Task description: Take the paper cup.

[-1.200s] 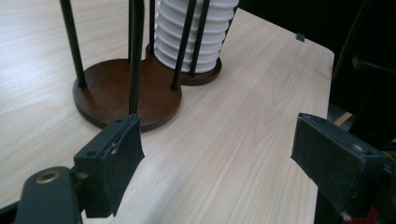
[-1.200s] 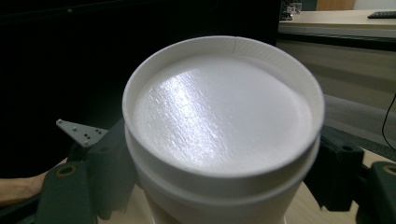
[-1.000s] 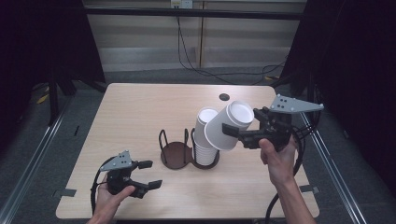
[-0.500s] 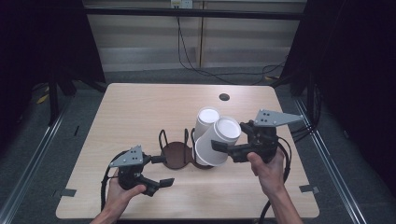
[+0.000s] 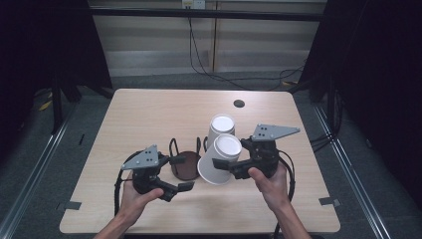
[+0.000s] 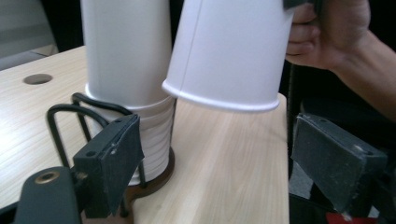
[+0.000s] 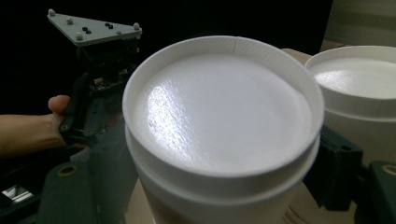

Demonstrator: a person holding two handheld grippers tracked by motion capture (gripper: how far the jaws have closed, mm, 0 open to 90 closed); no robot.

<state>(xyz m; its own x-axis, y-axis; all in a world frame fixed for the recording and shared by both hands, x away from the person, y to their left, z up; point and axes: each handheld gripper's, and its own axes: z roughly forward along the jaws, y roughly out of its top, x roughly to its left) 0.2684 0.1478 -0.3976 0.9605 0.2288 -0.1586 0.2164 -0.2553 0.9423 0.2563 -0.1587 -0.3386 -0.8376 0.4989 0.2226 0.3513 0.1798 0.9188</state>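
Note:
An upside-down white paper cup (image 5: 219, 160) hangs tilted just above the table, and my right gripper (image 5: 225, 168) is shut on it. In the right gripper view the cup's base (image 7: 224, 121) faces the camera with a jaw on either side. Behind it a stack of white cups (image 5: 221, 127) stands upside down in a black wire holder with a brown base (image 5: 183, 168). My left gripper (image 5: 181, 173) is open and empty, its jaws on either side of the holder's bare base. In the left gripper view, the stack (image 6: 126, 51) and the held cup (image 6: 229, 51) stand beyond that gripper (image 6: 224, 168).
The light wooden table (image 5: 149, 114) has a small dark hole (image 5: 239, 103) near its far edge. Cables lie on the floor behind it (image 5: 219, 77). Metal rails (image 5: 45, 149) run along both sides, and dark curtains hang left and right.
The right gripper has come down and toward the near left with the cup, now low beside the stack. The left gripper has risen and moved right, up to the holder.

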